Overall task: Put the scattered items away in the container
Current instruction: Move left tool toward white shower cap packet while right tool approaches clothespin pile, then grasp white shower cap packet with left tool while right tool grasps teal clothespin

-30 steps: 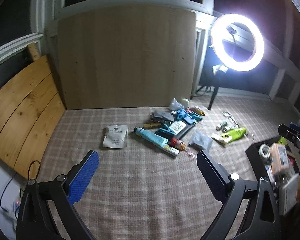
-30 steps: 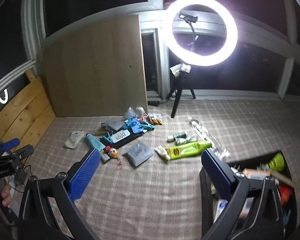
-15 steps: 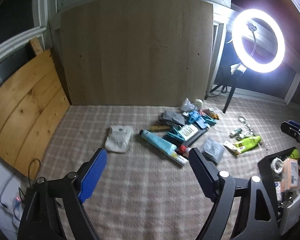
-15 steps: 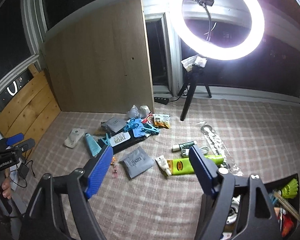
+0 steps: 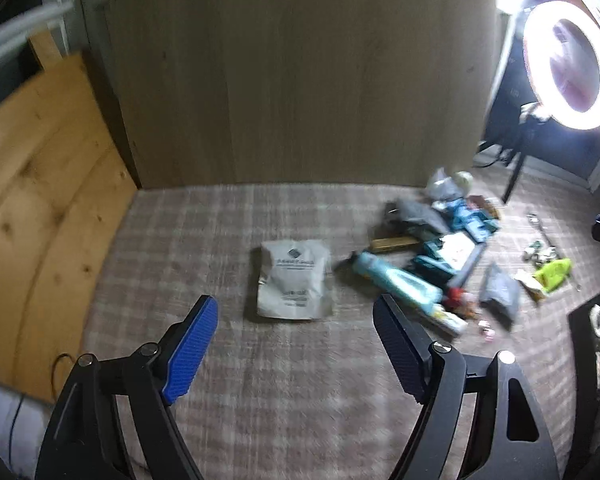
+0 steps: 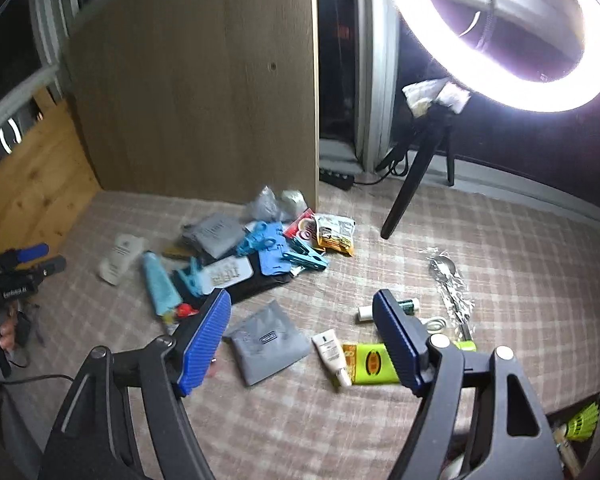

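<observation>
Behind right gripper (image 6: 302, 334) fingers, half-hidden yellow-green tube (image 6: 374, 362); container (image 6: 580, 420) cut off.

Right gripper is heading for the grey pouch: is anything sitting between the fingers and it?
Nothing visible. The grey pouch lies flat on the checked cloth, just ahead of the right gripper, whose jaws are closing with nothing between them. The white tube and the yellow-green tube lie beside it to the right, apart.

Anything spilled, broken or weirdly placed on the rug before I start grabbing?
Nothing looks spilled or damaged. The items simply lie scattered in a loose pile; the white pouch lies apart, and the grey pouch and green tube sit nearest the black container.
</observation>
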Action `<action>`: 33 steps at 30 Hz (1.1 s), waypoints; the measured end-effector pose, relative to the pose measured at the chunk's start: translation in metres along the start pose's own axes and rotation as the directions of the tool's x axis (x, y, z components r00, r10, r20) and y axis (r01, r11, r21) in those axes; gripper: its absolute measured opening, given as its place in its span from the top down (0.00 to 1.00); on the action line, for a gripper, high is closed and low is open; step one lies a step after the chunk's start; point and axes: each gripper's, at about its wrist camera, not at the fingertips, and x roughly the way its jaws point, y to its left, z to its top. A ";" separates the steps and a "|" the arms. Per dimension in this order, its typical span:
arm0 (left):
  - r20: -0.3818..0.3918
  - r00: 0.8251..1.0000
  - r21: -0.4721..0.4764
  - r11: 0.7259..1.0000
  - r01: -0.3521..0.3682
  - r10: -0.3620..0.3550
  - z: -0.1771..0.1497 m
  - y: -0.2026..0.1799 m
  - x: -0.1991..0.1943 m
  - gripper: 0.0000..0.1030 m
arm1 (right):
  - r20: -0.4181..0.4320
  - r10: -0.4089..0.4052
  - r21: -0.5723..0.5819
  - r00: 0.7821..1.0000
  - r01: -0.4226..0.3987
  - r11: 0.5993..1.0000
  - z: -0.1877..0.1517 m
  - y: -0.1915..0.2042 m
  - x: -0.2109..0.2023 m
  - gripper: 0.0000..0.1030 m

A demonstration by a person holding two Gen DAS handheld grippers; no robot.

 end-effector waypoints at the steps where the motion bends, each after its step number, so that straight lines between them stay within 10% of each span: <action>1: -0.015 1.000 0.002 1.000 0.008 -0.008 0.002 0.001 0.012 0.24 | -0.015 0.011 -0.005 1.000 -0.011 1.000 0.002 0.000 0.010 0.29; 11: -0.098 0.995 0.085 0.996 -0.005 0.014 0.016 -0.008 0.090 0.24 | -0.149 0.038 -0.098 0.988 -0.053 0.994 0.018 -0.010 0.097 0.30; 15: -0.113 0.994 0.099 0.995 0.012 -0.001 0.017 -0.012 0.101 0.24 | -0.227 0.065 -0.130 0.972 -0.097 0.987 0.023 -0.016 0.132 0.55; 33: -0.179 0.983 0.177 0.981 0.081 -0.049 0.021 -0.016 0.128 0.25 | -0.326 0.165 -0.183 0.931 -0.234 0.955 0.040 -0.020 0.179 0.55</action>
